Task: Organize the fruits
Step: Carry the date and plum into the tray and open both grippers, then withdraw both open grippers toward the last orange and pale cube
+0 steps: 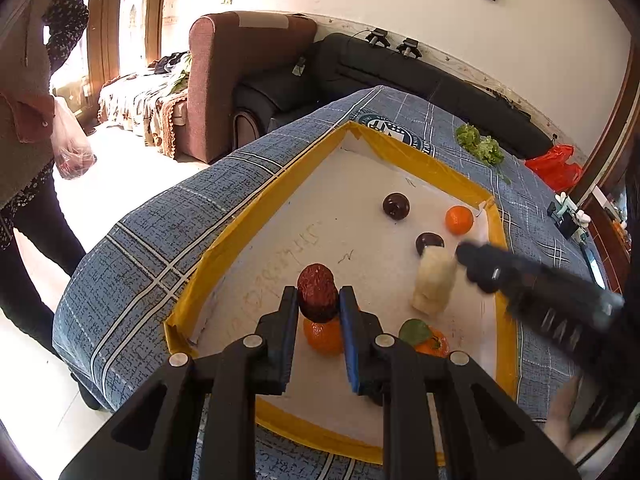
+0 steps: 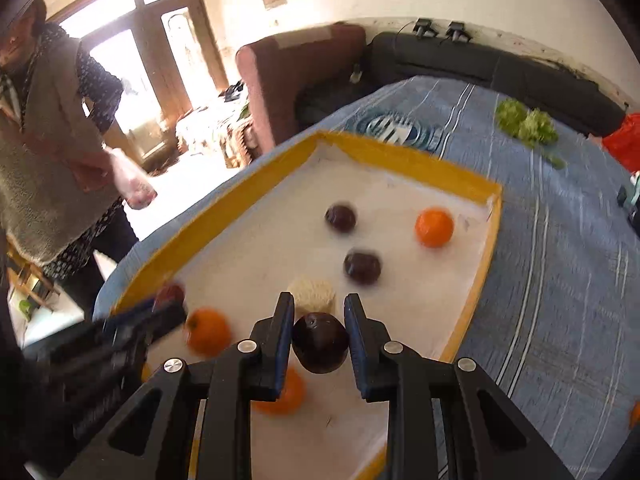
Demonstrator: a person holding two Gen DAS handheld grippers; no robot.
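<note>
A white tray with a yellow rim (image 1: 276,184) lies on a blue checked cloth. My left gripper (image 1: 319,300) is shut on a wrinkled red date (image 1: 316,286), held above an orange (image 1: 324,336). My right gripper (image 2: 319,316) is shut on a dark plum (image 2: 320,342) above the tray (image 2: 224,208). In the tray lie two more dark plums (image 1: 396,206) (image 1: 429,242), an orange (image 1: 459,220), a leafy orange (image 1: 428,340) and a pale peeled piece (image 1: 434,284). The right gripper's body (image 1: 540,292) shows blurred in the left wrist view.
Green lettuce (image 1: 480,144) and a red plastic bag (image 1: 554,166) lie on the cloth beyond the tray. A person (image 2: 52,152) holding a clear bag stands left of the table. A brown armchair (image 1: 240,80) and a black sofa (image 1: 400,72) stand behind.
</note>
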